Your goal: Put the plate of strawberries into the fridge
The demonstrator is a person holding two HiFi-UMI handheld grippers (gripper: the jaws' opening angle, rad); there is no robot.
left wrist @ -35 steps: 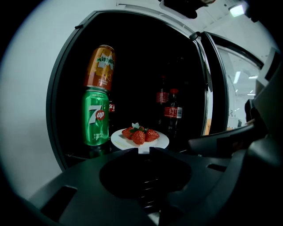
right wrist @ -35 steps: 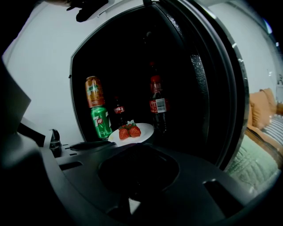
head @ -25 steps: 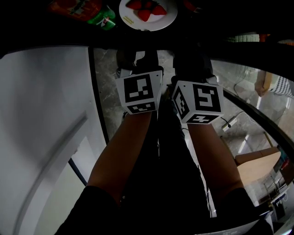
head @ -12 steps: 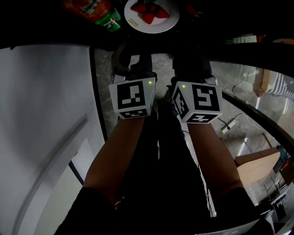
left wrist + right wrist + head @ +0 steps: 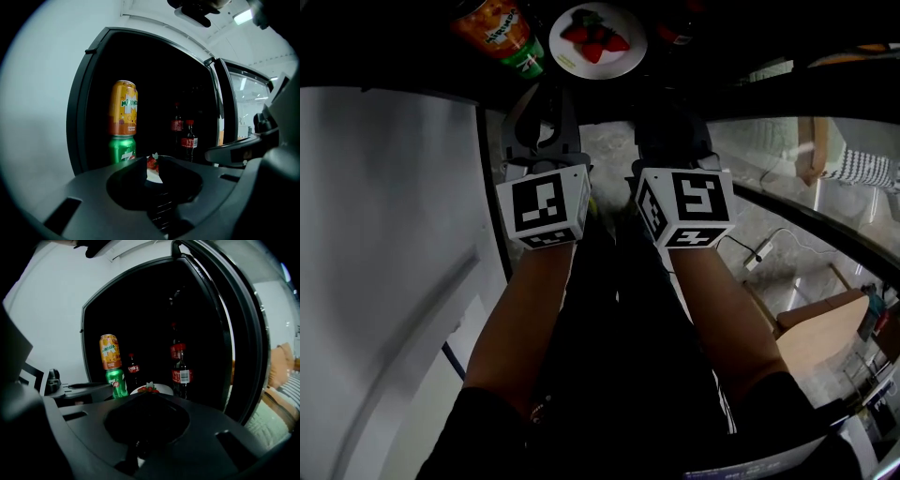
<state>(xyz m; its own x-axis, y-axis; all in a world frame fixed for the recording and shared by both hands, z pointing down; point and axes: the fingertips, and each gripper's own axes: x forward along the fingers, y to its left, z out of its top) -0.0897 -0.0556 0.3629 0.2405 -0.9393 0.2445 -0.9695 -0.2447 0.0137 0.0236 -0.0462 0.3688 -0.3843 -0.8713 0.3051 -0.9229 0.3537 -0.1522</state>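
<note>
The white plate (image 5: 598, 54) with red strawberries (image 5: 595, 39) lies on a shelf inside the dark fridge. Both grippers hang outside the fridge opening, short of the plate and apart from it. My left gripper (image 5: 542, 98) is open; in the left gripper view the strawberries (image 5: 152, 162) and a strip of plate (image 5: 153, 174) show through the gap between the jaws of the left gripper (image 5: 151, 165). My right gripper (image 5: 667, 122) looks shut and empty; in the right gripper view the plate (image 5: 151, 390) shows just over the tips of the right gripper (image 5: 149, 395).
Left of the plate an orange can (image 5: 123, 108) stands on a green can (image 5: 122, 149). Cola bottles (image 5: 181, 373) stand right of it. The glass fridge door (image 5: 234, 333) is swung open on the right. The fridge's white outer wall (image 5: 384, 234) is on the left.
Both grippers have drawn back from the fridge shelf and shifted left; the plate now sits farther from them. The left gripper's open jaws have come into sight in the head view.
</note>
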